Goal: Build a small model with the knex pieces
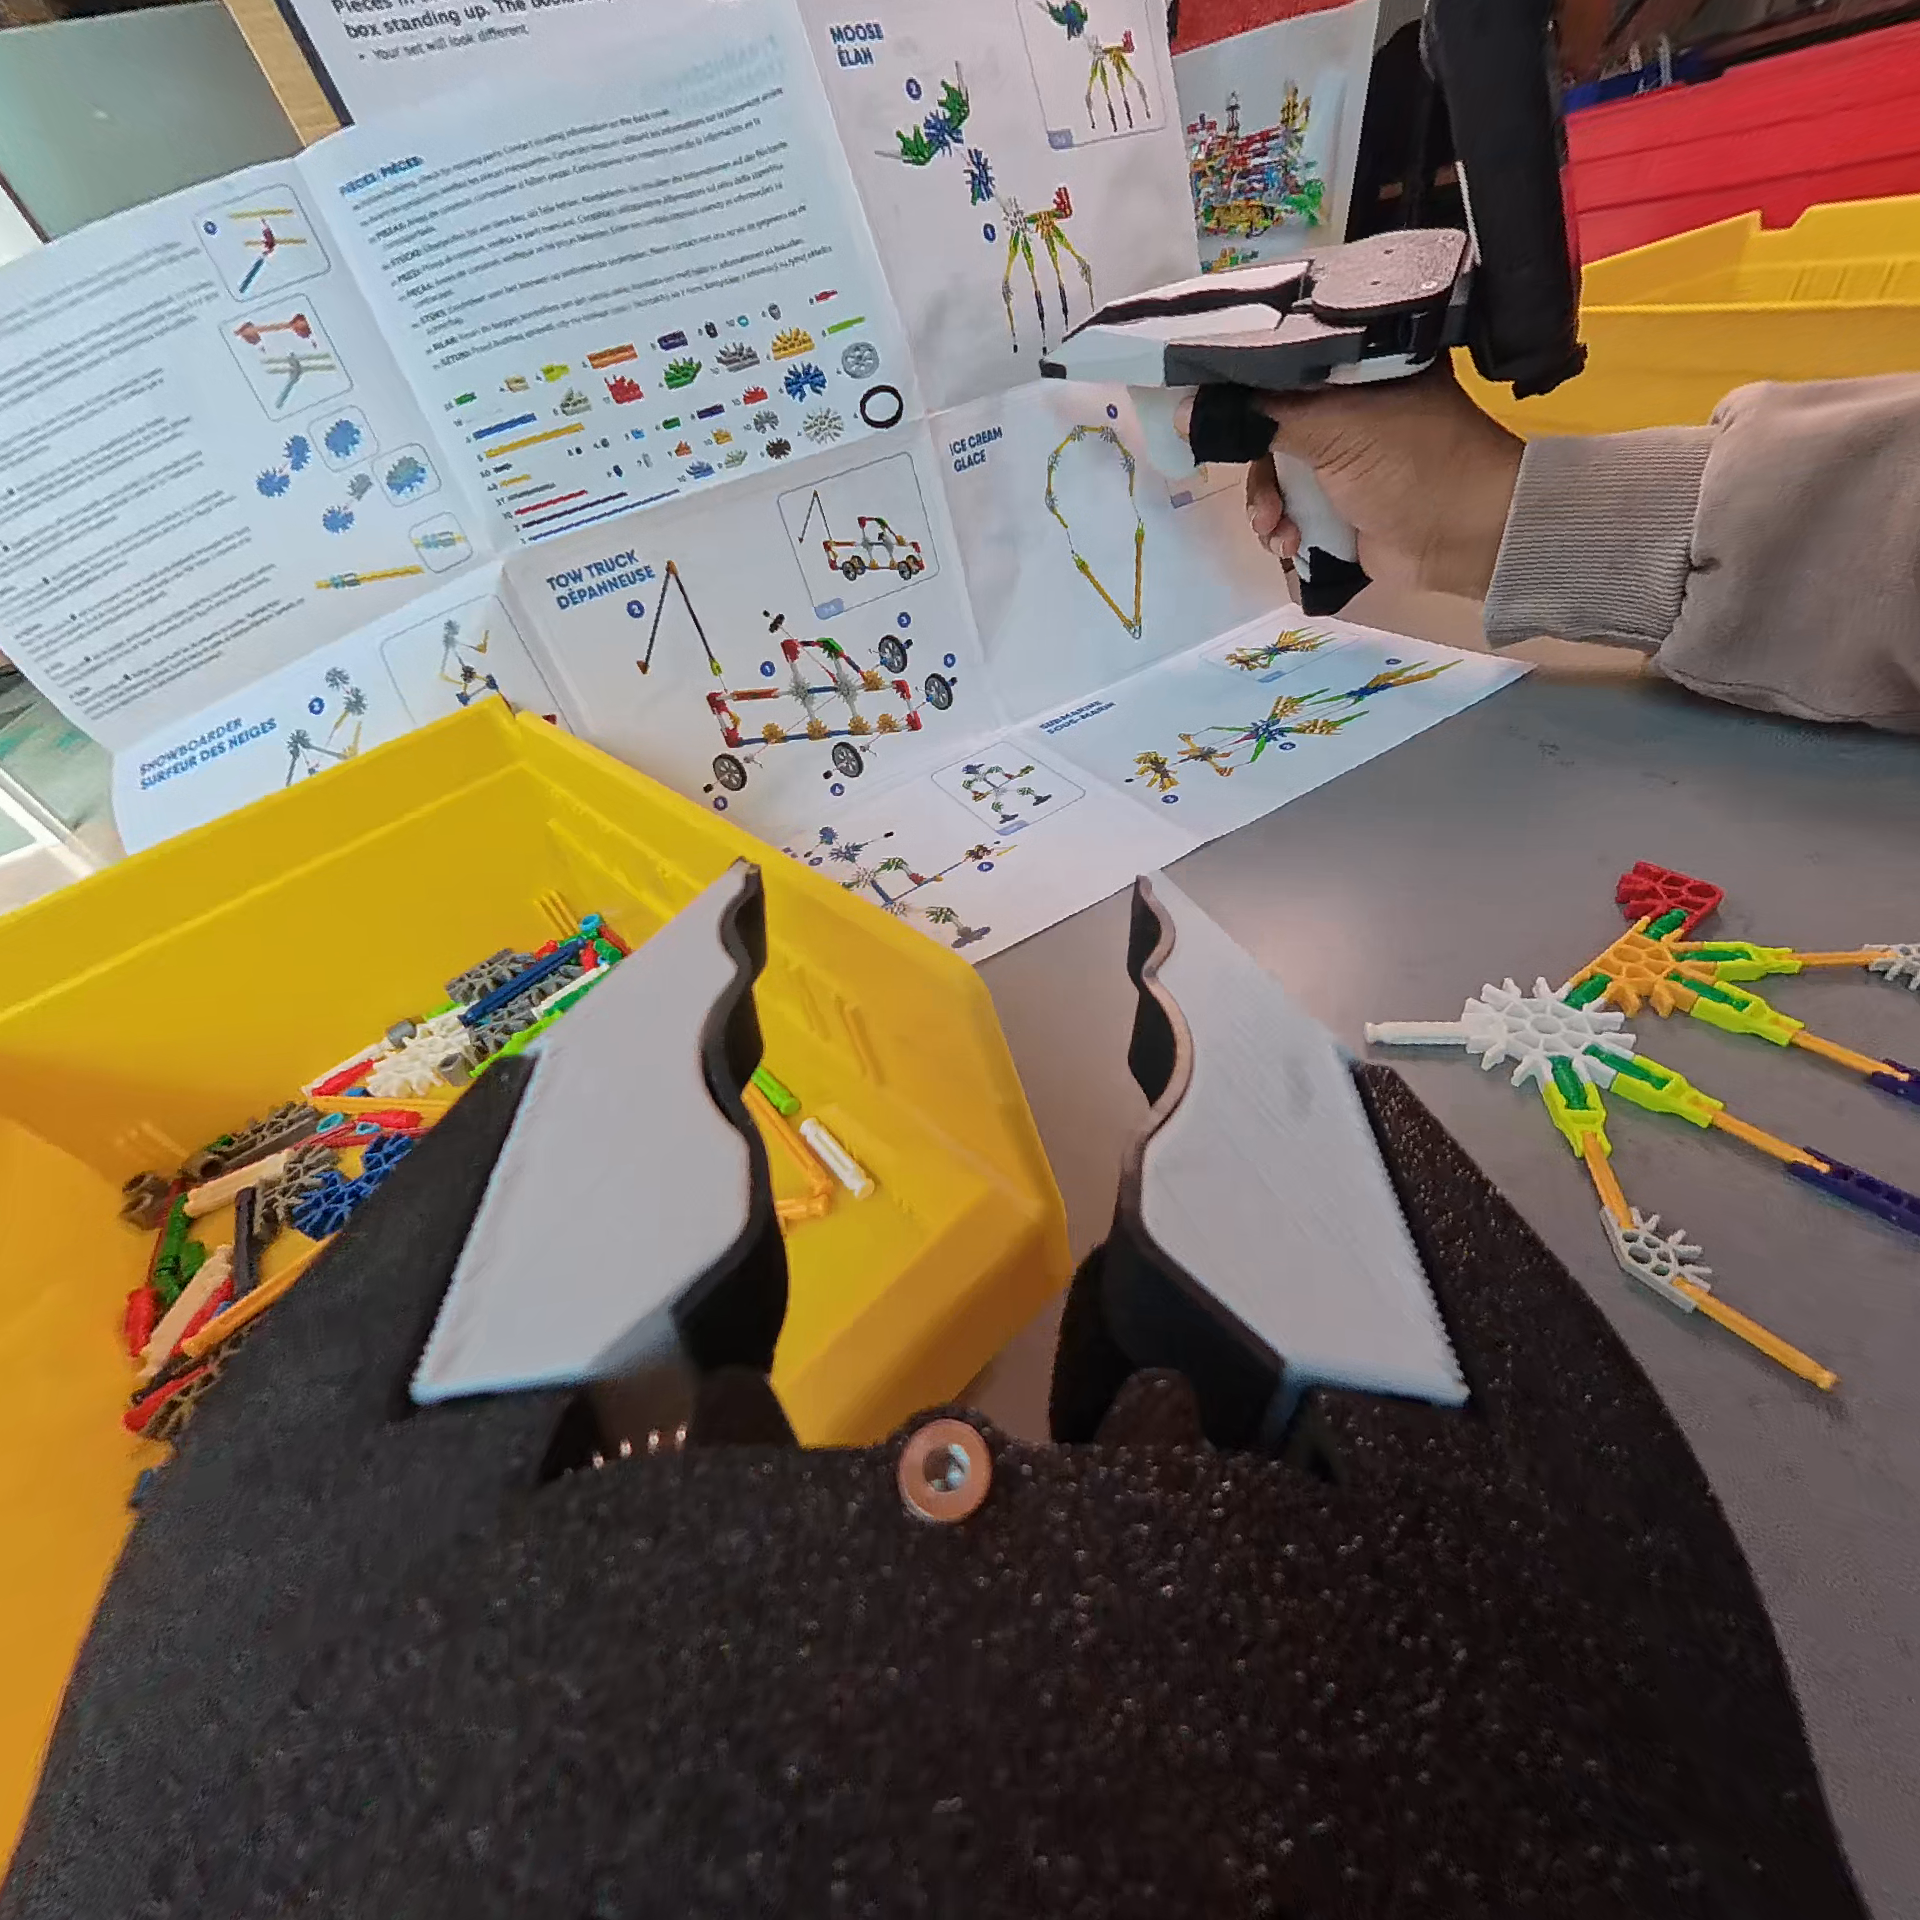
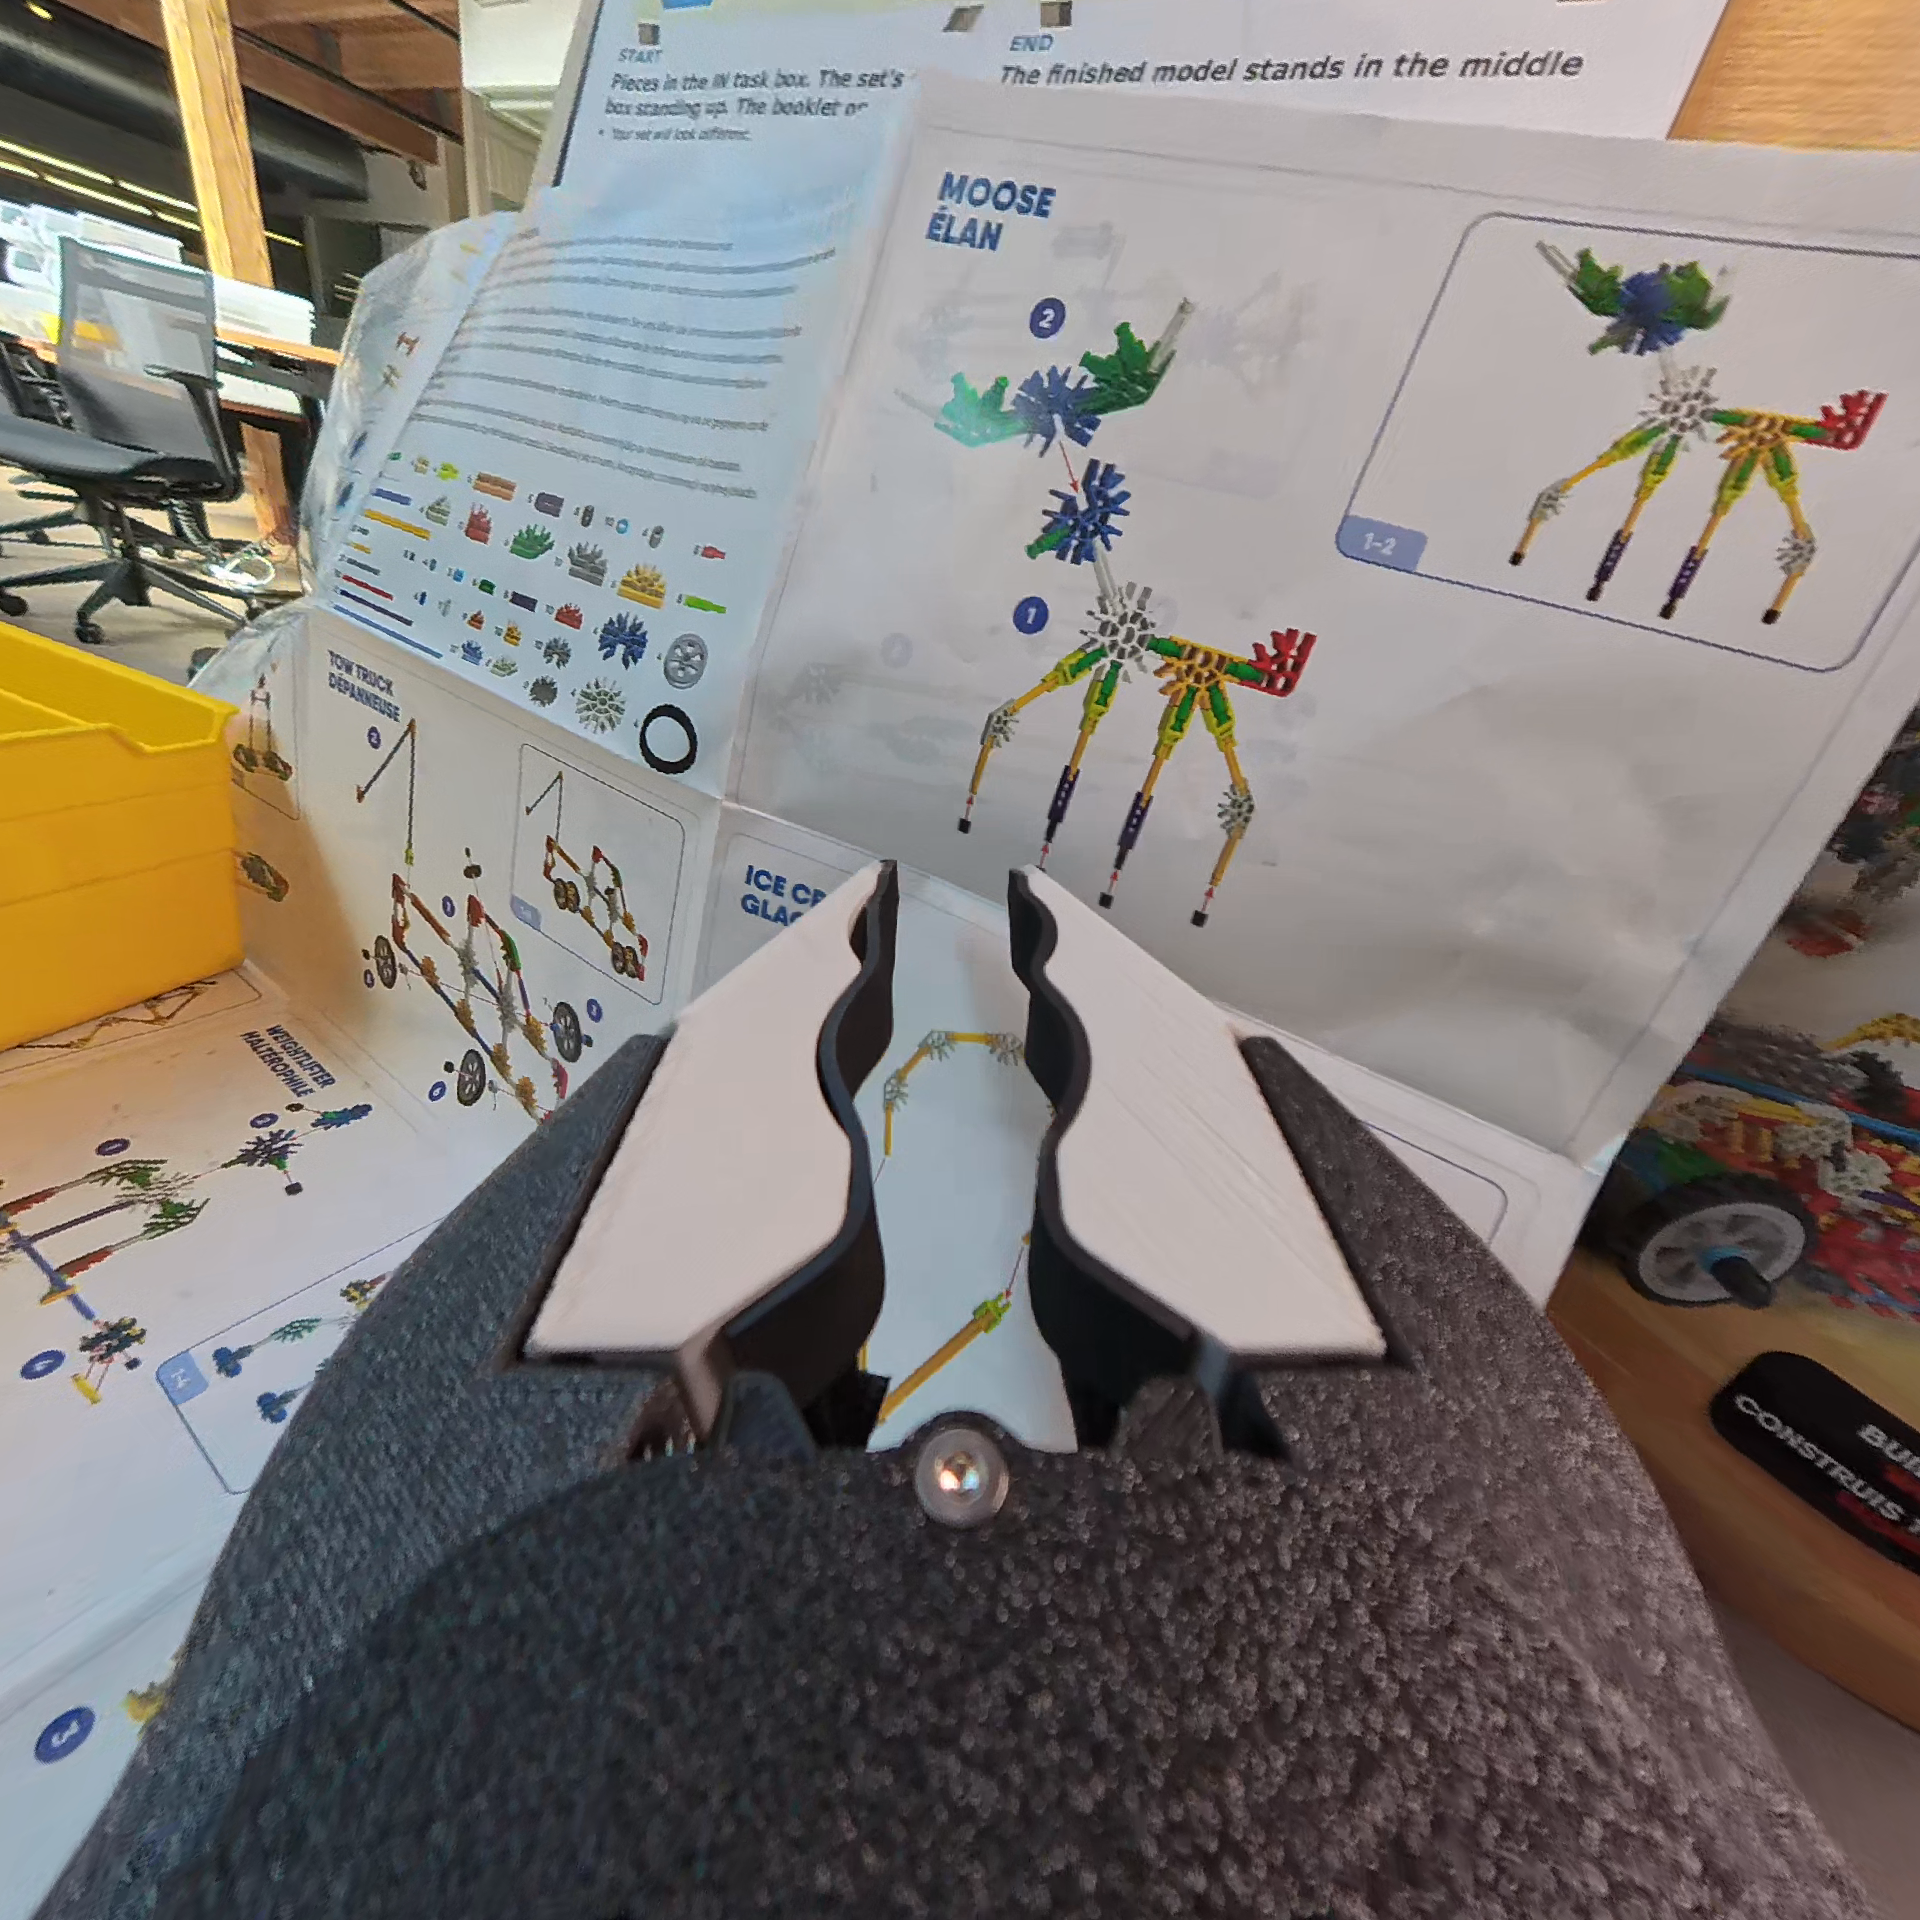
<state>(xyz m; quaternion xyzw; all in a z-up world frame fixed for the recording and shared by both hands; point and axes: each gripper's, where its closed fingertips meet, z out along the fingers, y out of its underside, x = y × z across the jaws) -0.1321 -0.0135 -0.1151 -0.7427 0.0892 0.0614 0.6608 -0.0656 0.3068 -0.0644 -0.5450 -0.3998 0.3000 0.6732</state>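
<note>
Hovering empty, left gripper (image 1: pixel 945 894) tops yellow bin (image 1: pixel 914 1039); right gripper (image 2: pixel 951 873) faces instruction sheet (image 2: pixel 1455 727).

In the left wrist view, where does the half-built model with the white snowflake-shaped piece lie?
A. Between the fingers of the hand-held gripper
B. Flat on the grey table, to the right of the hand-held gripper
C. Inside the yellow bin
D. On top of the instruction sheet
B: the half-built model lies flat on the bare grey table, right of the open left hand-held gripper, outside the yellow bin and off the instruction sheet.
</note>
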